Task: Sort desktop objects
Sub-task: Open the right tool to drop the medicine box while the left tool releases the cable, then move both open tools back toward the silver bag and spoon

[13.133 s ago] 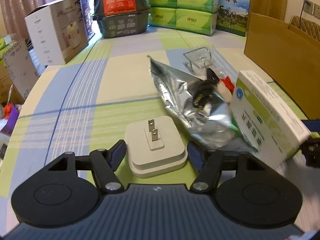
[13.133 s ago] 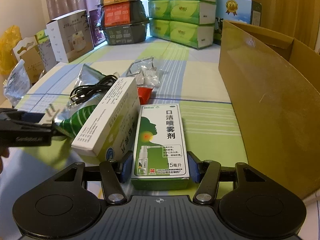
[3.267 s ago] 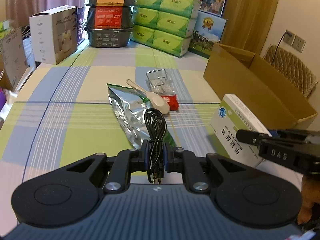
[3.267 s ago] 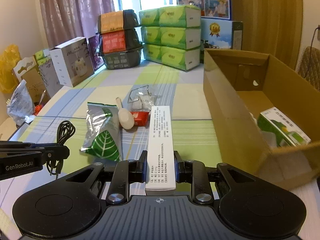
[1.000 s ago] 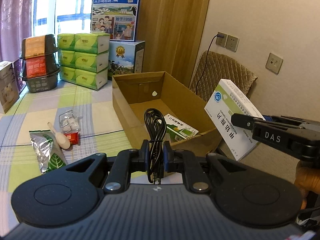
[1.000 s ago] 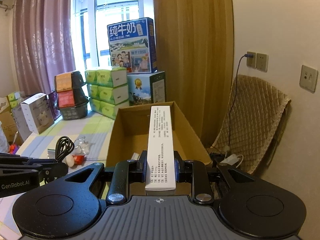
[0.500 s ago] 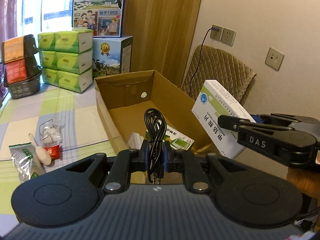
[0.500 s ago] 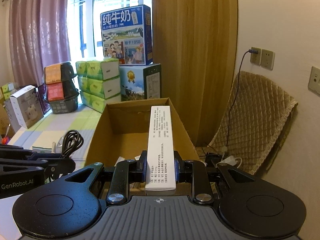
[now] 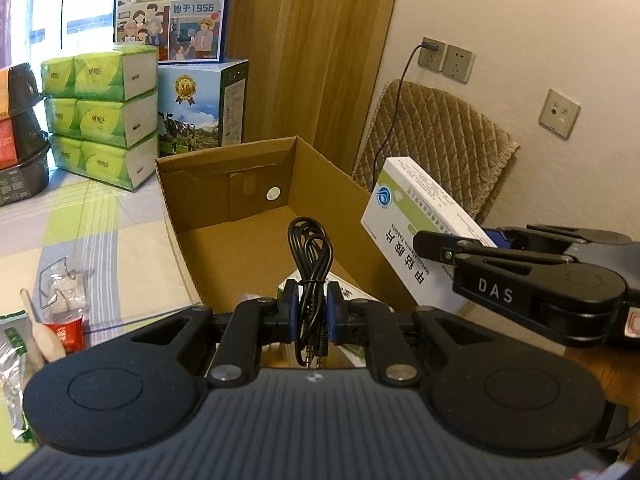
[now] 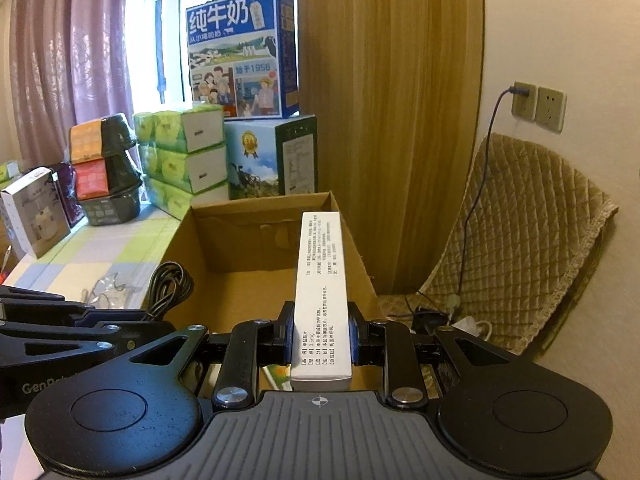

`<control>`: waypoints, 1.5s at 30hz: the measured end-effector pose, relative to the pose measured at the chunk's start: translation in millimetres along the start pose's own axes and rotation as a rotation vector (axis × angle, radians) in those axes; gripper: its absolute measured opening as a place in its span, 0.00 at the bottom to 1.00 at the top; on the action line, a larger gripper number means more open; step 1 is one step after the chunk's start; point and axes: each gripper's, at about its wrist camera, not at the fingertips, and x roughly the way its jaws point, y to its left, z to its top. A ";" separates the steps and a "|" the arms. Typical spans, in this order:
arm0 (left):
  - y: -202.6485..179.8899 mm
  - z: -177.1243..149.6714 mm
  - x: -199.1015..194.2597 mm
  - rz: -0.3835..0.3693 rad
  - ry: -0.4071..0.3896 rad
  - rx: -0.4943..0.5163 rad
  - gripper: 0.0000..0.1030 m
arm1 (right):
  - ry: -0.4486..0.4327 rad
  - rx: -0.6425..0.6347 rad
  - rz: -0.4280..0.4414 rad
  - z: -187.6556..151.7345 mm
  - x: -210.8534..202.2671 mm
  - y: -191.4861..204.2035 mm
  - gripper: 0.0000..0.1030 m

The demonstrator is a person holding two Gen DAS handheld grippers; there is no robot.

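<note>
My left gripper [image 9: 313,314] is shut on a coiled black cable [image 9: 311,256], held above the near end of an open cardboard box [image 9: 224,216]. My right gripper [image 10: 319,334] is shut on a white and green medicine box [image 10: 322,288], held over the same cardboard box [image 10: 240,264]. In the left wrist view the medicine box [image 9: 412,232] hangs by the carton's right wall with the right gripper [image 9: 432,246] behind it. A green and white packet [image 9: 348,292] lies inside the carton. The cable [image 10: 170,284] and the left gripper [image 10: 116,318] show at the left of the right wrist view.
A plaid tablecloth [image 9: 100,232] carries a foil pouch [image 9: 12,364], a white spoon [image 9: 38,332], a red sachet [image 9: 66,332] and a clear plastic bag [image 9: 64,284]. Tissue packs [image 9: 100,112] and milk cartons [image 9: 200,108] stand behind. A padded chair [image 10: 520,240] is at right.
Both grippers have moved closer to the cardboard box, which now looms larger under them. The cable and the medicine box stay held as before.
</note>
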 end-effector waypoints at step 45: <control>95.7 -58.7 -141.6 0.249 -0.101 -0.086 0.94 | -0.011 -0.011 0.139 -12.7 -70.5 97.5 0.98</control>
